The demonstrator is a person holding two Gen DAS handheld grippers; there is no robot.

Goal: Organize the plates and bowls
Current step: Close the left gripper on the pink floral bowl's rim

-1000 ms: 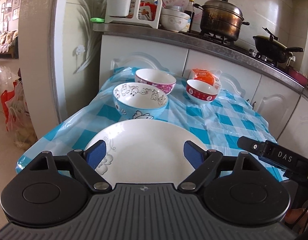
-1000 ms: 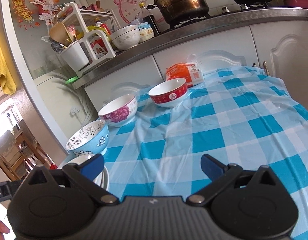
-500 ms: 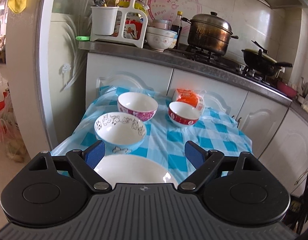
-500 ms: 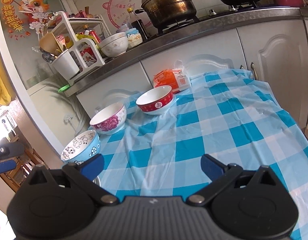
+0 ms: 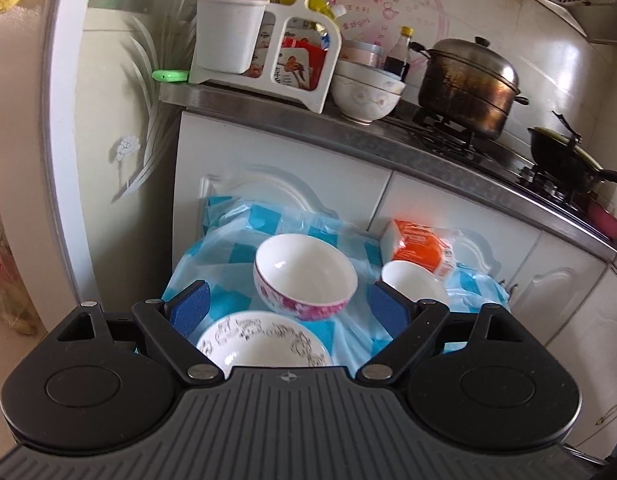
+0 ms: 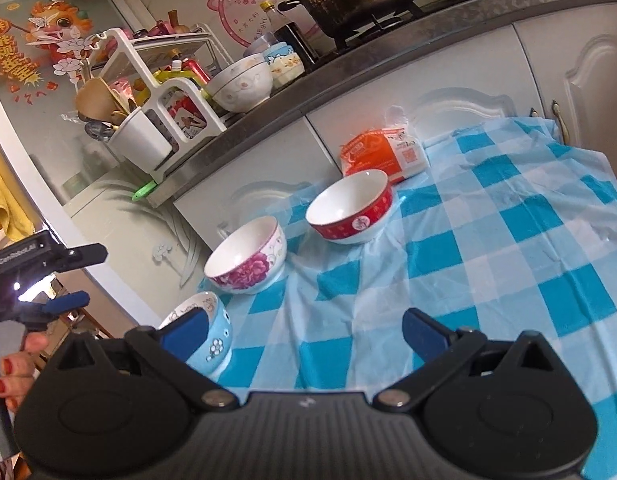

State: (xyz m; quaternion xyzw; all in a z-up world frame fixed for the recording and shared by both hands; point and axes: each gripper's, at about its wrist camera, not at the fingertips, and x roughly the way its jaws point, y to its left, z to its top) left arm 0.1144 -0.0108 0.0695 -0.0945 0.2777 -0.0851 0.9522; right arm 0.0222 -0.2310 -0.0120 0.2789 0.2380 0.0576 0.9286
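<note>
Three bowls stand on the blue checked tablecloth (image 6: 488, 248): a blue cartoon bowl (image 5: 264, 344) nearest me, a pink flower bowl (image 5: 304, 276) behind it, and a red bowl (image 6: 352, 212) further right. My left gripper (image 5: 288, 304) is open and empty, held above the cartoon bowl. My right gripper (image 6: 304, 330) is open and empty, over the cloth, with the cartoon bowl (image 6: 212, 328) by its left finger. The left gripper also shows at the left edge of the right wrist view (image 6: 64, 276). The white plate is hidden in both views.
An orange packet (image 6: 382, 154) lies behind the red bowl. White cabinets (image 5: 308, 176) and a counter with a utensil rack (image 5: 264, 36), a white bowl (image 5: 366, 92), a steel pot (image 5: 468, 80) and a wok (image 5: 564, 160) stand behind the table.
My left gripper has risen and pulled back; the white plate has dropped out of its view. My right gripper has moved forward and left, closer to the bowls. Both stay open.
</note>
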